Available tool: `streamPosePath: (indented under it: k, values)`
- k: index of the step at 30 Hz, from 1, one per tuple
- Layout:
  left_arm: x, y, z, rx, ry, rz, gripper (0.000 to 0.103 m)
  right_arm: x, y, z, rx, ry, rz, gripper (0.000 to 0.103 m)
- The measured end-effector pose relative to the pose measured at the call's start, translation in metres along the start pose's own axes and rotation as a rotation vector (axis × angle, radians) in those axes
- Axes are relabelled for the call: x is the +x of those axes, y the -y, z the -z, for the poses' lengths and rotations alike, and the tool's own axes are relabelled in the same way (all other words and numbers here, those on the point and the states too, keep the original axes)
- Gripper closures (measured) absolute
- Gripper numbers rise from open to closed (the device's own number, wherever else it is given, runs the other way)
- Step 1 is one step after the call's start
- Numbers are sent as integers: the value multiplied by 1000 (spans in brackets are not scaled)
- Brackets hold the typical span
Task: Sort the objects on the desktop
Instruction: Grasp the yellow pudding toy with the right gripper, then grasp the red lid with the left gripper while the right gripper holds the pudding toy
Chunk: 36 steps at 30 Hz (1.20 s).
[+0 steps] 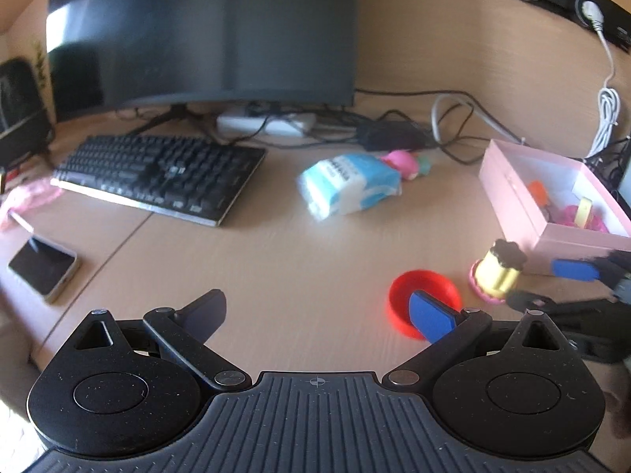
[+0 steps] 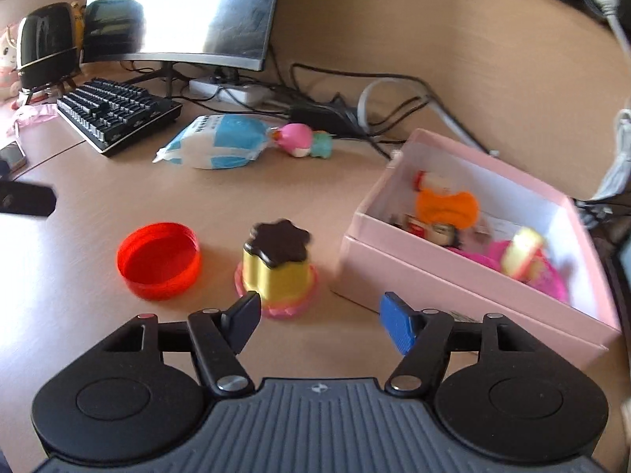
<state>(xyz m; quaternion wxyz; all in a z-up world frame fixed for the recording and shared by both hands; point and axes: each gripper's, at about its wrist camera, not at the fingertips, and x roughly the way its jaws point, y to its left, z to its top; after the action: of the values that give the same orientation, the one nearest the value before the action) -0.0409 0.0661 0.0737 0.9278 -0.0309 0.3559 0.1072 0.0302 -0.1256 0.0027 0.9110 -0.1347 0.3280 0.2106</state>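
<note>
Right gripper (image 2: 319,321) jaws part-open, empty, pudding toy (image 2: 276,266) on desk (image 2: 276,197) just ahead of black finger, left of pink box (image 2: 453,276) holding small toys; red lid (image 2: 157,260) left of pudding toy; left gripper (image 1: 319,315) jaws wide, empty.

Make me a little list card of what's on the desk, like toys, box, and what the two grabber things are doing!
pudding toy: yellow with a dark top, standing on the desk beside the pink box
red lid, lying open side up, left of the pudding toy
pink box, open, with small toys inside
tissue pack: blue and white, lying farther back
pink and green toy, next to the tissue pack
left gripper, open, holding nothing
right gripper, open, just in front of the pudding toy, holding nothing
</note>
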Motion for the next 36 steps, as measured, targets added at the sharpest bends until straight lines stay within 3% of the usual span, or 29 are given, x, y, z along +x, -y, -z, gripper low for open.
streamPosePath:
  k: [6,8,10,18,22,28,30,32,35,36]
  values:
    - [-1,0,3,24,-42,-31,1,19,-27,-16,-58,17,-49,37]
    - [-1,-2,1,21,-49,-21,1,24,-31,-20,-64,15,-38,57]
    - [-2,-1,0,27,-49,-5,1,26,-31,-23,-46,2,-45,61]
    - [15,14,6,118,-67,122,1,-12,-11,4,13,-52,0,61]
    - [37,33,11,219,-81,149,1,-42,14,31,100,-93,67,61]
    - [74,63,5,292,-110,198,1,-72,39,59,200,-123,140,61]
    - [81,70,4,302,-119,191,1,-80,42,63,222,-111,161,54]
    - [85,73,3,304,-119,188,3,-89,43,66,237,-90,175,27]
    - [82,75,2,319,-107,196,17,-94,42,66,229,-66,180,20]
    - [79,76,2,329,-104,200,26,-93,41,66,225,-70,177,20]
